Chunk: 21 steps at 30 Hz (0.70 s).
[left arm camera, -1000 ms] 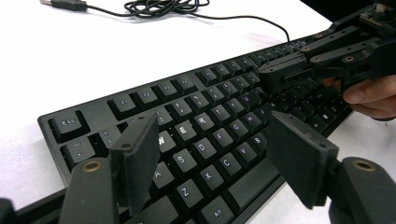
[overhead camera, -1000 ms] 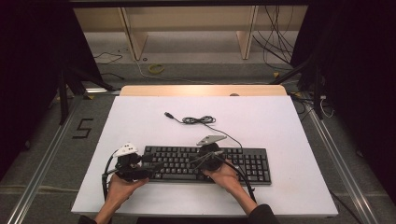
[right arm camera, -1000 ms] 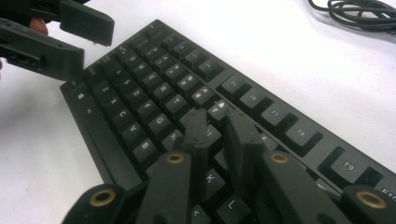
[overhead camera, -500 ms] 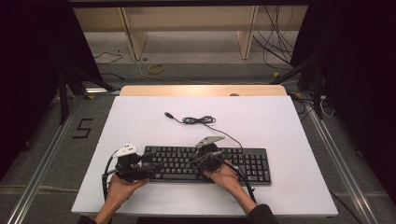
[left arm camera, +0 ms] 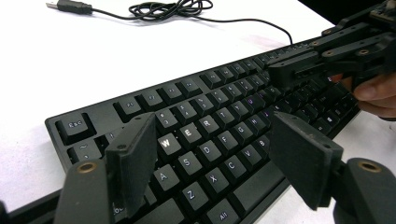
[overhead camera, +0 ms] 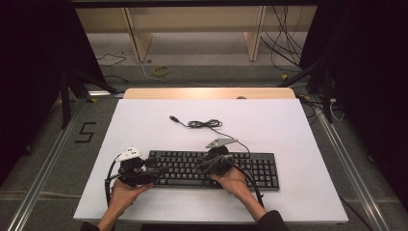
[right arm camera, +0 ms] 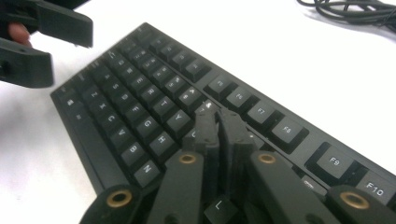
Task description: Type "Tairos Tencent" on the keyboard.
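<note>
A black keyboard (overhead camera: 250,166) lies on the white table (overhead camera: 288,130) near its front edge. My left gripper (overhead camera: 155,173) hovers over the keyboard's left end, open, with the letter keys (left arm camera: 205,126) showing between its jaws and nothing gripped. My right gripper (overhead camera: 204,166) is over the middle of the keyboard, its tips (right arm camera: 218,122) low over the keys below the function row. Its jaws stand almost together; they have just been opening a crack, with nothing between them. From the left gripper view, the right gripper (left arm camera: 299,72) is seen lying across the keys.
The keyboard's cable (overhead camera: 204,124) lies coiled behind it, ending in a USB plug (overhead camera: 174,118). A wooden strip (overhead camera: 207,93) edges the table's far side. Shelving and loose cables stand on the floor beyond.
</note>
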### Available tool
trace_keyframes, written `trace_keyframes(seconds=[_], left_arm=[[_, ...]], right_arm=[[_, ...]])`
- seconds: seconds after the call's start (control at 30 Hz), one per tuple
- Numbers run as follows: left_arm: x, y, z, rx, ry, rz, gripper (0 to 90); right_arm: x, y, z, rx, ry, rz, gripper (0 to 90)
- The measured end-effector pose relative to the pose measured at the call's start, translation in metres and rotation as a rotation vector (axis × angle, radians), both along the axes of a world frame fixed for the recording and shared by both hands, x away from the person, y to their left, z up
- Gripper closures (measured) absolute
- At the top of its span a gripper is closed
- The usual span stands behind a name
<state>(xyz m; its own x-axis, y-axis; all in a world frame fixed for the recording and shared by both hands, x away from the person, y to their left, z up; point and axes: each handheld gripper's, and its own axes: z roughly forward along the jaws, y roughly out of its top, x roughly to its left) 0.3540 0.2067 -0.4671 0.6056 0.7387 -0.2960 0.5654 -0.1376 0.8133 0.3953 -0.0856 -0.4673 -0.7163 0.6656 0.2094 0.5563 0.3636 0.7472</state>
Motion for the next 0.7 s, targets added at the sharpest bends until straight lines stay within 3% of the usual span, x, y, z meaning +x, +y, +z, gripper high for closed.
trace_keyframes(seconds=[0.37,0.57,0.7], left_arm=[[0.003,-0.009,-0.001,0.015,-0.007,-0.021,33.5],[0.004,-0.011,0.0,0.02,-0.006,-0.035,37.5],[0.006,-0.014,0.0,0.02,-0.005,-0.04,40.8]], right_arm=[[-0.005,-0.007,0.007,0.028,-0.017,0.013,68.2],[-0.009,-0.013,0.011,0.04,-0.027,0.013,54.6],[-0.01,-0.016,0.014,0.047,-0.03,0.013,50.3]])
